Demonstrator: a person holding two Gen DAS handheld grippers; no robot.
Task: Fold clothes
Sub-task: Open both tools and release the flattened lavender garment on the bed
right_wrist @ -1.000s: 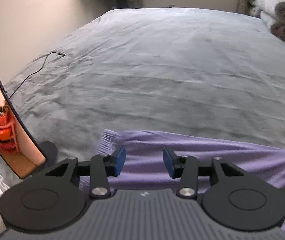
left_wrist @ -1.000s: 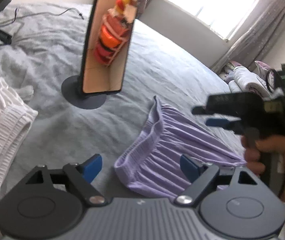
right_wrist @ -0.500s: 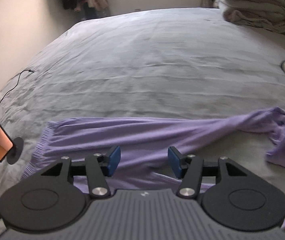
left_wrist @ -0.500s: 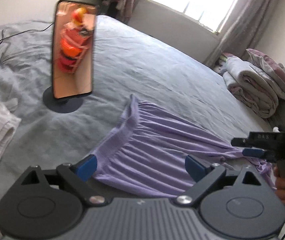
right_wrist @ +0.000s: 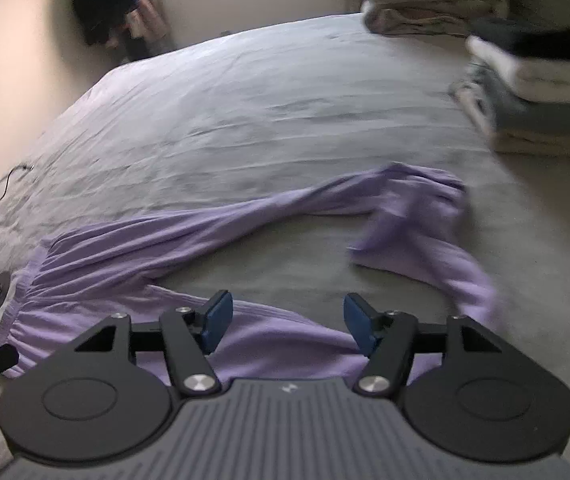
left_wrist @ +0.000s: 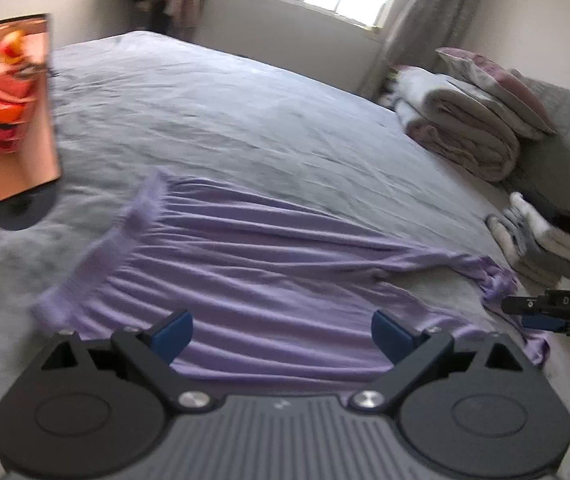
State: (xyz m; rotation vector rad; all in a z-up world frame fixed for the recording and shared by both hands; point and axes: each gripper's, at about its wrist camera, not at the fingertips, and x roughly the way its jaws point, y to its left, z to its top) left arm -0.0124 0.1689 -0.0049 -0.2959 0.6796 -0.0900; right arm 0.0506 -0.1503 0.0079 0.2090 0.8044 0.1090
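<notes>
Lilac trousers (left_wrist: 269,280), grey bedspread (left_wrist: 245,128)

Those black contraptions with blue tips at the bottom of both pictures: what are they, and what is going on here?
Each is a hand-held gripper that a person carries, one per hand, with a camera looking along its two fingers. The left hand-held gripper and the right hand-held gripper both stand open and hold nothing; the right one's jaws have just been opening. On the grey bed lies a pair of purple trousers, spread out for folding. A phone on a stand and folded blankets sit nearby.
</notes>
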